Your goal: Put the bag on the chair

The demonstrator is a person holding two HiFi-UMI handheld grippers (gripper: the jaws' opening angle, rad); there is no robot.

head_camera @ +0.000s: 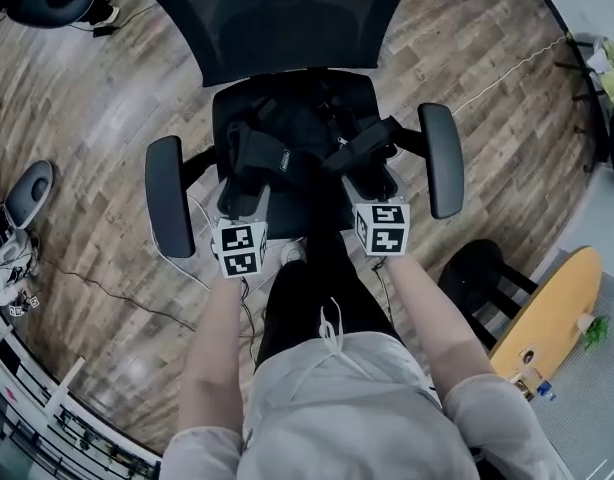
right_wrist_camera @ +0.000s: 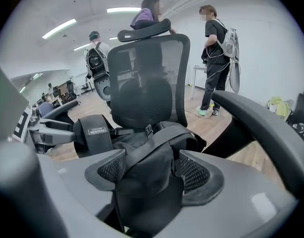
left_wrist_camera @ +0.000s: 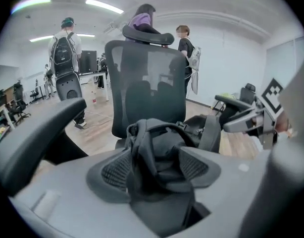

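From above, the head view shows the black bag (head_camera: 297, 128) lying on the seat of the chair (head_camera: 277, 28), between the two armrests (head_camera: 169, 196) at nine and three o'clock of the seat, with the wooden floor (head_camera: 87, 268) all round and a skateboard (head_camera: 547, 313) off at four o'clock. Neither gripper view shows those. They give instead the chair's mesh back (left_wrist_camera: 147, 78) upright behind the bag, its headrest (right_wrist_camera: 144, 32) at twelve o'clock, and people (left_wrist_camera: 65, 48) standing across the room. The left gripper (head_camera: 255, 150) and right gripper (head_camera: 362, 146) reach in from six o'clock, side by side over the front of the seat. In the left gripper view the left gripper (left_wrist_camera: 156, 165) has its jaws standing wide, with a fold of the bag (left_wrist_camera: 157, 138) and a strap between the pads (left_wrist_camera: 115, 170), loose and not pinched. The right gripper (right_wrist_camera: 154, 170) is the same: jaws well apart, a dark hump of the bag (right_wrist_camera: 142, 148) rising between them, unsqueezed. Each gripper view catches the other gripper at its edge, at three o'clock and at nine o'clock. From above, black bag on black seat makes the bag's outline hard to trace, and the seat cushion is mostly covered. Whether the fabric brushes a pad on either side I cannot tell.
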